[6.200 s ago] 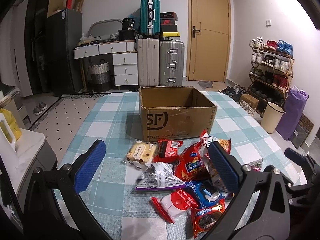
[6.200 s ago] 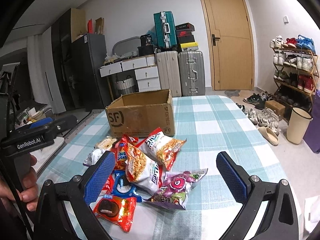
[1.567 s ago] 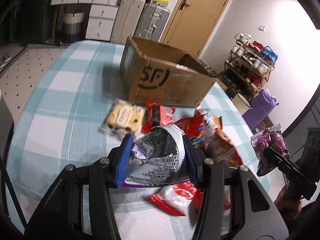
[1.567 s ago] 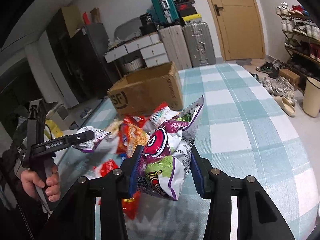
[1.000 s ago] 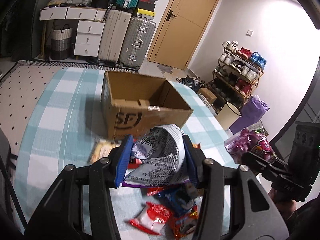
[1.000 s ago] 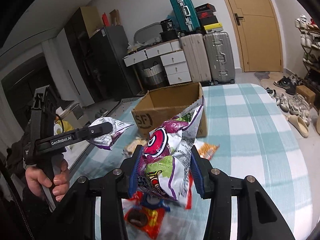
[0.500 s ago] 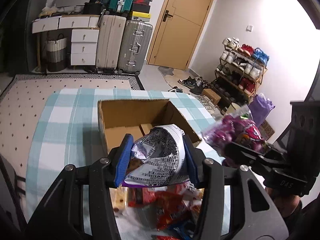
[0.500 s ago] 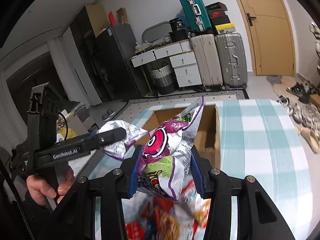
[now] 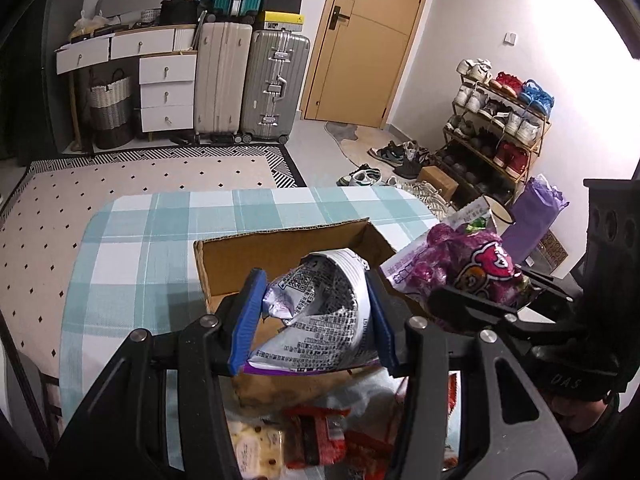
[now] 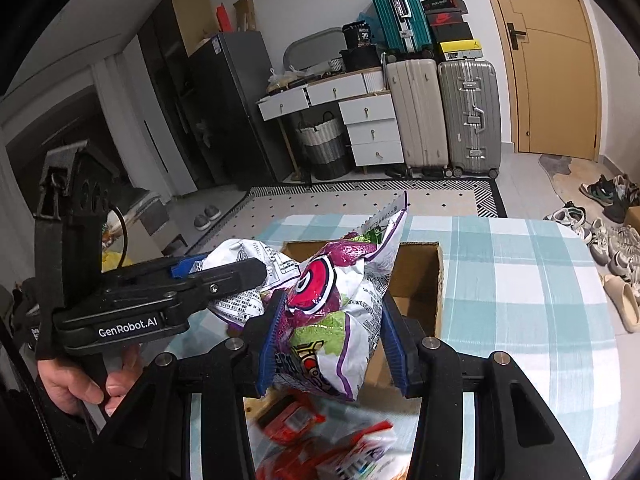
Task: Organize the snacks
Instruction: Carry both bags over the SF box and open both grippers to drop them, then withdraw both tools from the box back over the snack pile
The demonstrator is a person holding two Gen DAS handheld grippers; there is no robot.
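Observation:
My left gripper (image 9: 314,320) is shut on a silver-and-purple snack bag (image 9: 320,320) and holds it above the open cardboard box (image 9: 280,248). My right gripper (image 10: 330,340) is shut on a purple-and-white chip bag (image 10: 336,300), also over the box (image 10: 420,276). The two bags hang side by side: the chip bag (image 9: 460,268) shows at the right of the left wrist view, the silver bag (image 10: 244,276) at the left of the right wrist view. Several loose snack packets (image 9: 320,436) lie on the table in front of the box, under the grippers.
The table has a teal-and-white checked cloth (image 9: 140,240). On the floor beyond it are a dotted rug (image 9: 120,176), suitcases (image 9: 256,84), a white drawer unit (image 9: 164,96), a door (image 9: 372,40) and a shoe rack (image 9: 496,120).
Both grippers have moved forward and up with their bags, from the snack pile to above the box opening. The two bags have come close together.

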